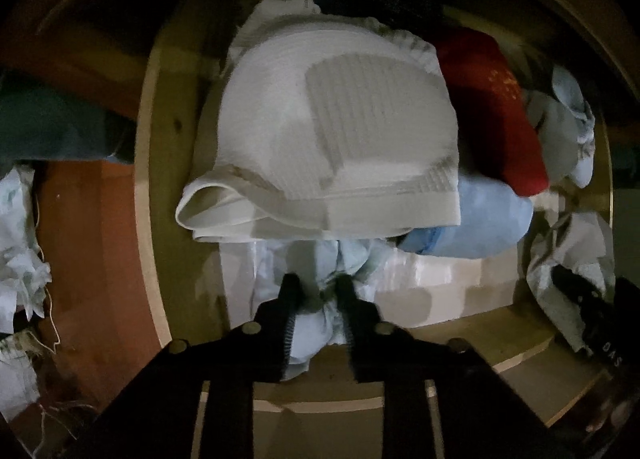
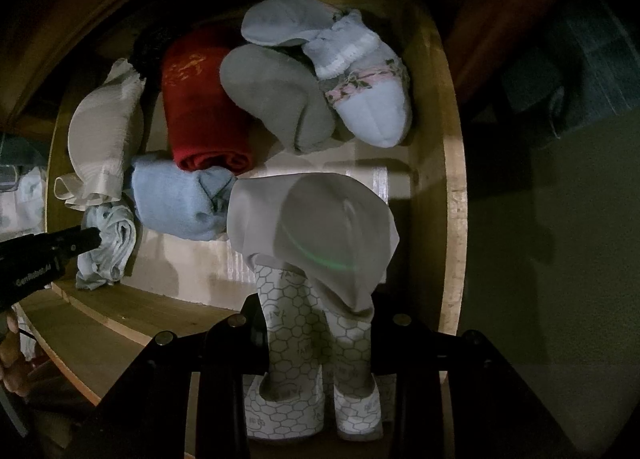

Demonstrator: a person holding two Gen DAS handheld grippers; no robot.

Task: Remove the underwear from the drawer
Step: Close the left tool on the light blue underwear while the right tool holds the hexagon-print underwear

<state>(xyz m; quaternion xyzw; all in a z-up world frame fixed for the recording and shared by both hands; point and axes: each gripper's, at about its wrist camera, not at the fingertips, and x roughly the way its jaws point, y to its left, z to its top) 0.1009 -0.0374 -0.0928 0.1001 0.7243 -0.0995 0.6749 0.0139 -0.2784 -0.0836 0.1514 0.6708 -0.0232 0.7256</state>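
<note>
1. The left gripper (image 1: 316, 295) is squeezing a small, rolled-up, pale blue piece of cloth underwear (image 1: 320, 323). The bundle is sitting at the near end of the open wooden drawer (image 1: 148, 163), close to the front wall.
2. The right gripper (image 2: 320, 319) is pinching a thin, smooth, grey piece of underwear (image 2: 316, 227). It is hanging over the fingertips, near the right wall of the drawer.
3. Both pieces are looking very light and floppy. They are not going to break.
4. The grey one is looking silky, so it may be slipping out of a weak hold.
5. A good place to hold is a thick fold or the middle of the roll.
6. A big white ribbed knit garment (image 1: 340, 127) is lying deeper in the drawer, right behind the blue roll, so a loose edge may be catching on it.
</note>
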